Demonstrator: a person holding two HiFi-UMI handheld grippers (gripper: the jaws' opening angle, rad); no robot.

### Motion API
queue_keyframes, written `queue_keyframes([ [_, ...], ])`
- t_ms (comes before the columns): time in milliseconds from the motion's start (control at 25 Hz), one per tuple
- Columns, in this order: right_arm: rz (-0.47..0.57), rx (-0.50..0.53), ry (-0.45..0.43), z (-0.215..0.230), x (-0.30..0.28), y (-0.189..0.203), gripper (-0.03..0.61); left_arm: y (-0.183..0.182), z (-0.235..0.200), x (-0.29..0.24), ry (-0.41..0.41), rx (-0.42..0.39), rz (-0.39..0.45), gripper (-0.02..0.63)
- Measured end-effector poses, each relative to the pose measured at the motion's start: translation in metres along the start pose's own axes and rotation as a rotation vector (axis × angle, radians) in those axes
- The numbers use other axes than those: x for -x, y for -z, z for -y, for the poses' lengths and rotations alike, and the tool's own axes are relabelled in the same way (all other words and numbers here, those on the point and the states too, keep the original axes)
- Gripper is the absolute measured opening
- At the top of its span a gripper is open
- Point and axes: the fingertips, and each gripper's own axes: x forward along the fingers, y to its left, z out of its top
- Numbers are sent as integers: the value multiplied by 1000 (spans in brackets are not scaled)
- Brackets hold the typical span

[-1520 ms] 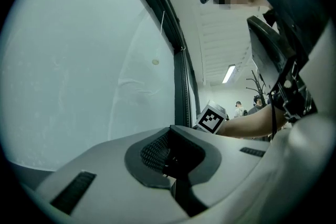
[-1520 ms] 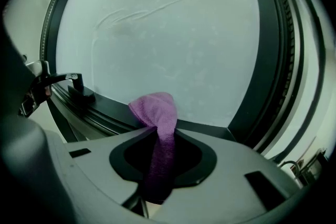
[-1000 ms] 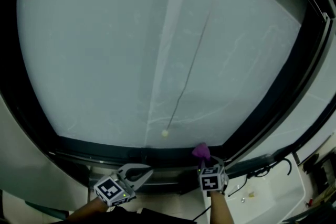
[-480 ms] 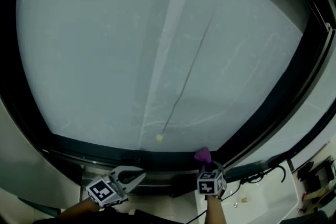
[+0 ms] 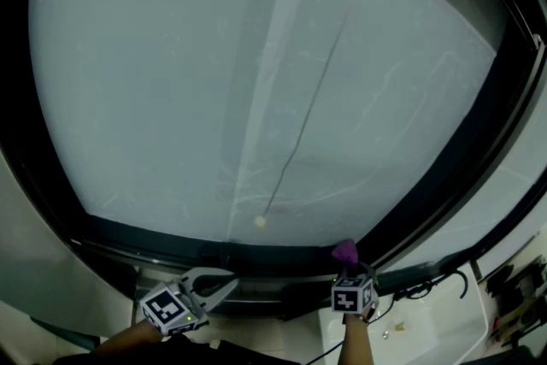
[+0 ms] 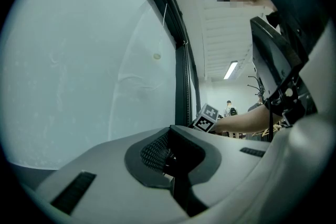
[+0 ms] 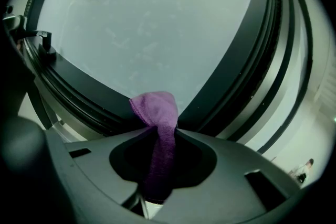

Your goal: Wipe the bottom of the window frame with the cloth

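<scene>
Window frame (image 5: 256,250), right fingers (image 7: 223,152) pinch cloth (image 7: 160,113) (head view: tuft), left fingers (image 6: 102,165) closed empty.

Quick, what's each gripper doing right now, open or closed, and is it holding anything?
Left gripper: closed, nothing in it.
Right gripper: closed on the purple cloth.

The right claw (image 5: 346,267) is holding a purple cloth (image 5: 345,251) against the bottom rail of the dark window frame (image 5: 154,237), near the frame's lower right corner. The left claw (image 5: 224,283) is hovering below the rail, well to the left. A cord (image 5: 299,132) is hanging across the pane (image 5: 145,81), its bead (image 5: 259,221) just above the rail.
</scene>
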Motion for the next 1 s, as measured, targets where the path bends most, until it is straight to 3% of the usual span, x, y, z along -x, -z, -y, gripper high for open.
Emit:
queue_keyframes([
  [1000, -19, -40, 41, 17, -3, 6, 86, 2, -4, 0, -42, 11, -8, 5],
])
